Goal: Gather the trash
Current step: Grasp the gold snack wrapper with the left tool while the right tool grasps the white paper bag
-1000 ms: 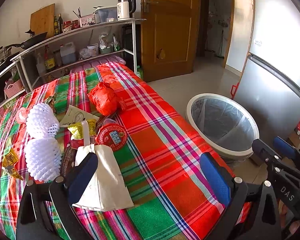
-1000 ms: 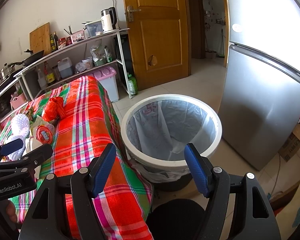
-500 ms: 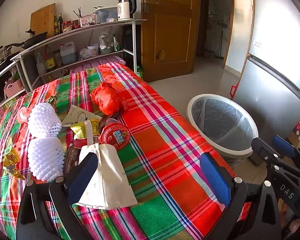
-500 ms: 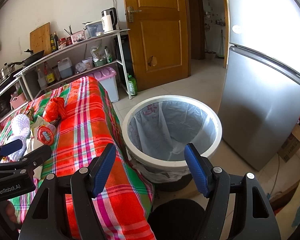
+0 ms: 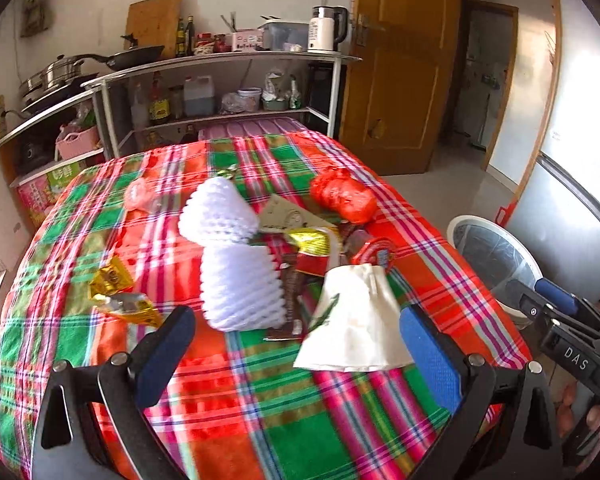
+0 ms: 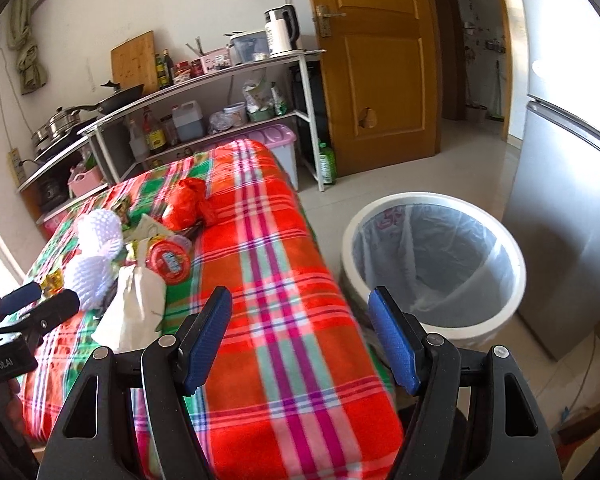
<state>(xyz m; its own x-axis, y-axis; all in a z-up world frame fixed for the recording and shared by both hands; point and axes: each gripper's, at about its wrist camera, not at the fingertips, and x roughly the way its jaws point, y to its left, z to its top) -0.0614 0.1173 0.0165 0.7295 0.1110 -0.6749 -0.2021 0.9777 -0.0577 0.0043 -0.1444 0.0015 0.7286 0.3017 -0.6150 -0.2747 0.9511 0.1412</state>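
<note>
Left claw hangs spread wide over the white paper bag at the table's near edge; right claw, spread too, faces the trash bin.

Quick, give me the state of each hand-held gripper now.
Left hand-held gripper: open, holding nothing, above the tablecloth.
Right hand-held gripper: open, holding nothing.

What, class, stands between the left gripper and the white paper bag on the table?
Nothing visible. The left gripper is open and the paper bag lies on the cloth just ahead, toward its right finger. The foam net sits beside the bag, not in the way. Nothing is in the bin but its liner.
</note>
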